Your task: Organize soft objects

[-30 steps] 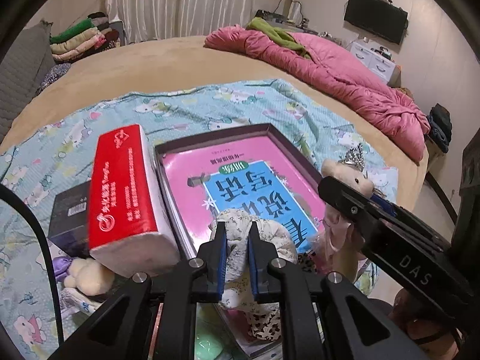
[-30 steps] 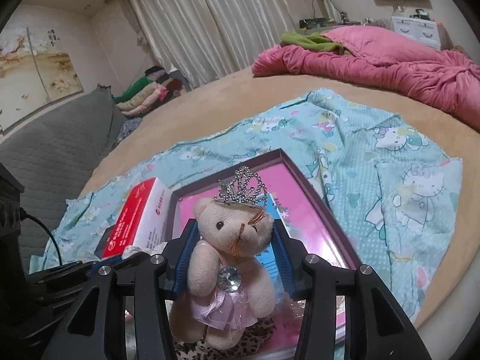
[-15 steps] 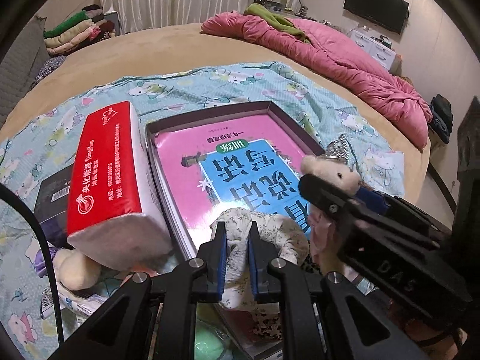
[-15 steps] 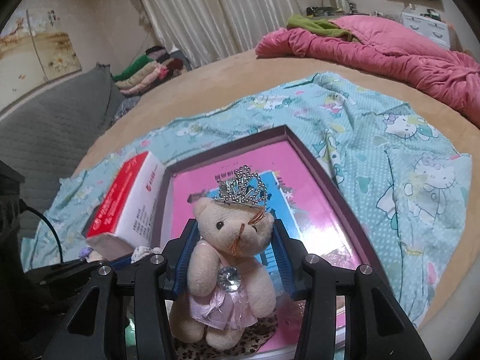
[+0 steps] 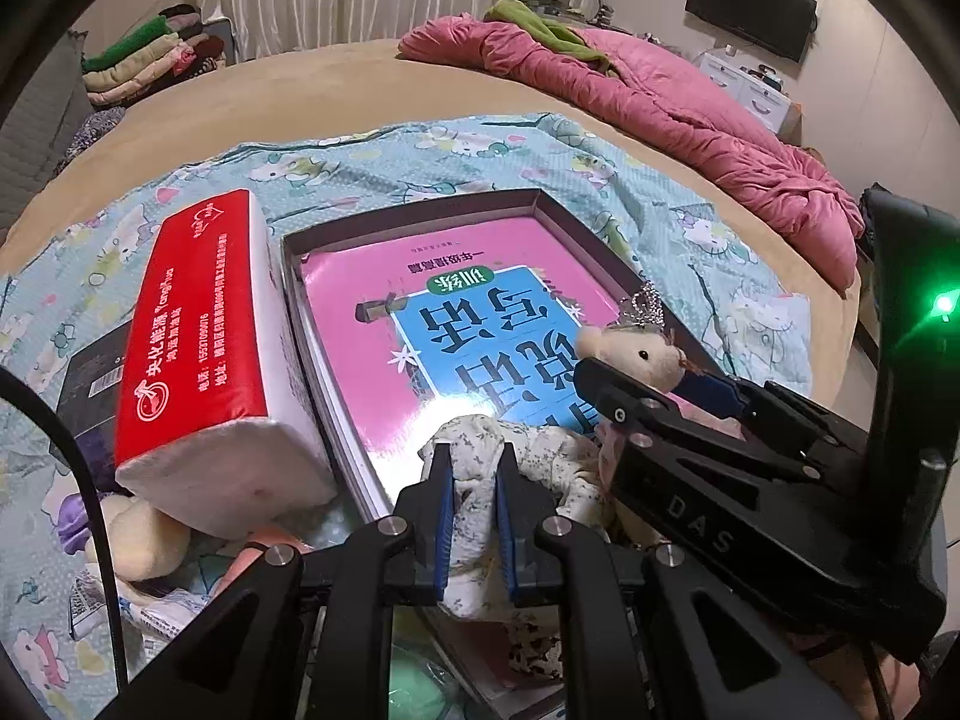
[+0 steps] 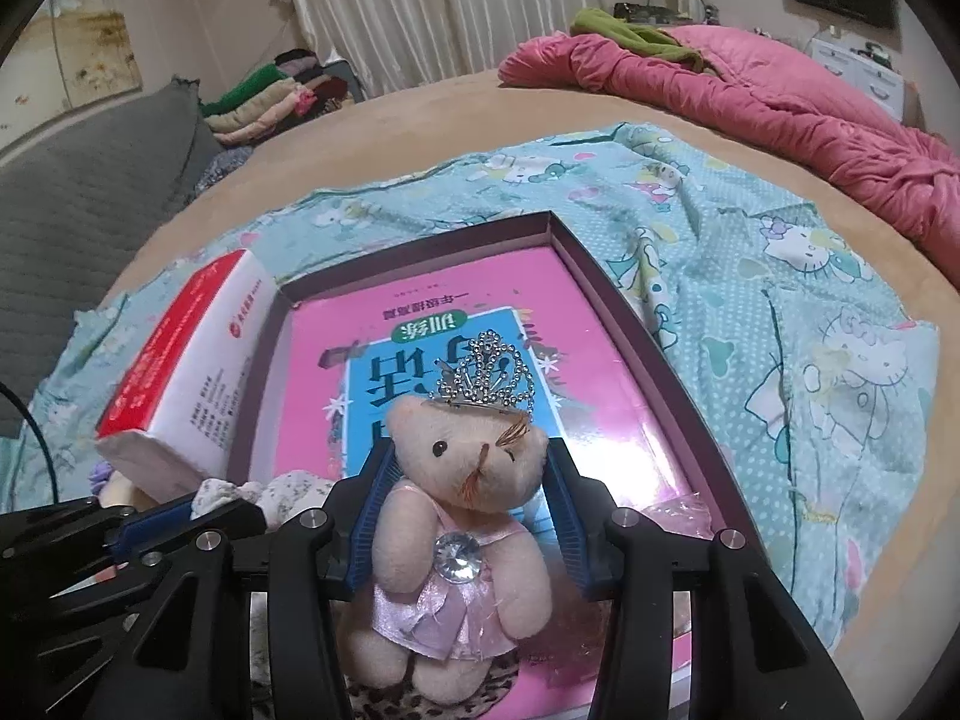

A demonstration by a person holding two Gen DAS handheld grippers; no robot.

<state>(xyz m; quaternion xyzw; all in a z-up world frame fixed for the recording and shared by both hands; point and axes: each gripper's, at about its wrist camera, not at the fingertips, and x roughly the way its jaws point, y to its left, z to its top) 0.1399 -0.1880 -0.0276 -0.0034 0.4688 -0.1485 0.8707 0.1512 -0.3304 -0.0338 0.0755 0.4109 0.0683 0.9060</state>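
Plush bear [image 6: 462, 516] in satin dress; glossy book cover [image 5: 456, 324]; cotton sheet [image 5: 372, 162].

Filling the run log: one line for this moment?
left gripper: shut on speckled white cloth toy | right gripper: shut on crowned beige bear

Home bedroom: bed [image 5: 372, 84], pink quilt [image 5: 690, 120], curtains [image 6: 432, 6].

Items you are handling:

1. Teddy bear [image 6: 462, 516]: cream plush, pink satin dress with a clear gem at the chest, silver beaded tiara. Upright, facing your right camera, pinched at the shoulders between your right gripper [image 6: 465, 525] pads, above the near end of the box.

2. Floral plush [image 5: 474, 480]: white fabric with small grey-green print, soft and crumpled. One fold squeezed in your left gripper [image 5: 474, 525]; the rest slumps beside the bear.
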